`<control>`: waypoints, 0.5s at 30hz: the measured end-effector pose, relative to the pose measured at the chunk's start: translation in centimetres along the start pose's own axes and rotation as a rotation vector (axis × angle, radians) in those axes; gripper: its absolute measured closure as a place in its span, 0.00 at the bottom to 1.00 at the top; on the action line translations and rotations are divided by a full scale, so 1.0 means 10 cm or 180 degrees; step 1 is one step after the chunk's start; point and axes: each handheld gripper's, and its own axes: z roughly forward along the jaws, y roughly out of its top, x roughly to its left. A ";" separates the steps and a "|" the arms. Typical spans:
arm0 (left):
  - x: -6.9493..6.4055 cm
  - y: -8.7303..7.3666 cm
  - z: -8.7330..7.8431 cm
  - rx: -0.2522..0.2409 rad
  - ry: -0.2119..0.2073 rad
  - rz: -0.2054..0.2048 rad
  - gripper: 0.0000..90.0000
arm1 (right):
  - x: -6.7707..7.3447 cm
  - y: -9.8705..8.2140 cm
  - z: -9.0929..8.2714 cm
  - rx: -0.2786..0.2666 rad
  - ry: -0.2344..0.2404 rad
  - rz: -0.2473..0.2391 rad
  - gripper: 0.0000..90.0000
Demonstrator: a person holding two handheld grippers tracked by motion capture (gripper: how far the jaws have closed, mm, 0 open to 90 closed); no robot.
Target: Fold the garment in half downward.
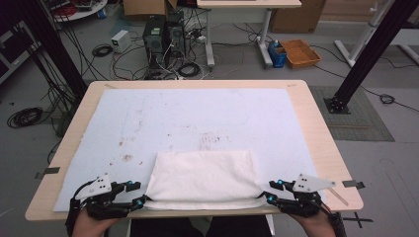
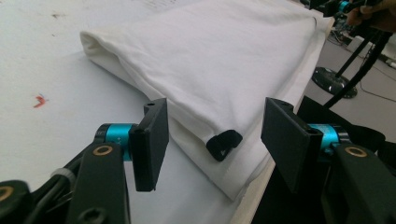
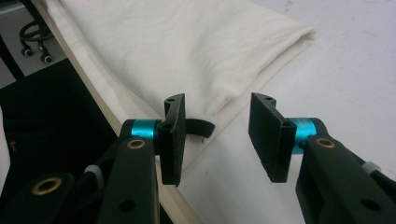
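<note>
- One folded white cloth [image 1: 203, 178], lying flat at the near edge of the bench [image 1: 316, 133], midway between its left and right sides; the near hem reaches the bench edge.
- One pale sheet [image 1: 188, 116] under the cloth, covering most of the bench top and marked with small brown stains.
- Two small black tabs, one at each near corner of the cloth: left tab [image 2: 224, 144], right tab [image 3: 198, 127].
- One left gripper [image 1: 137, 193], just beside the cloth's near left corner; jaws apart, that corner and its tab lying between them with no pad pressing on it.
- One right gripper [image 1: 273, 191], just beside the near right corner; jaws apart, tab and cloth edge near the left jaw, nothing clamped.
- Two hands at the bench edge, one on each gripper.
- Several cables, two computer towers [image 1: 163, 34] and an orange tray [image 1: 300, 53] on the floor beyond the bench.
</note>
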 end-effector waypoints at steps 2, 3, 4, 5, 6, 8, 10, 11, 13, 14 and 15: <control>0.00 -0.01 0.04 0.0071 -0.0009 0.0007 0.52 | 0.00 0.00 0.05 0.0045 0.0040 -0.0005 0.64; 0.00 -0.01 0.07 0.0097 -0.0012 0.0011 0.55 | 0.00 0.00 0.09 0.0071 0.0073 -0.0013 0.65; -0.01 -0.01 0.09 0.0141 -0.0009 0.0034 0.58 | 0.00 0.00 0.11 0.0097 0.0117 -0.0012 0.68; -0.01 -0.01 0.11 0.0197 -0.0009 0.0054 0.61 | 0.01 0.00 0.14 0.0120 0.0146 -0.0034 0.72; -0.02 0.00 0.13 0.0233 0.0011 0.0065 0.66 | 0.02 0.00 0.16 0.0144 0.0166 -0.0062 0.79; -0.05 0.01 0.17 0.0305 0.0016 0.0143 0.75 | 0.04 0.00 0.17 0.0183 0.0187 -0.0158 0.90; -0.07 0.02 0.20 0.0346 0.0021 0.0237 0.83 | 0.06 0.01 0.17 0.0208 0.0178 -0.0200 0.93; -0.08 0.02 0.19 0.0340 0.0011 0.0273 0.88 | 0.05 0.01 0.16 0.0203 0.0180 -0.0219 0.94; -0.09 0.03 0.17 0.0301 0.0013 0.0309 0.90 | 0.06 0.00 0.13 0.0175 0.0170 -0.0215 0.95; -0.10 0.03 0.15 0.0279 0.0000 0.0328 0.91 | 0.06 0.00 0.10 0.0157 0.0174 -0.0205 0.95; -0.10 0.04 0.13 0.0246 -0.0020 0.0336 0.91 | 0.06 0.00 0.08 0.0138 0.0172 -0.0196 0.95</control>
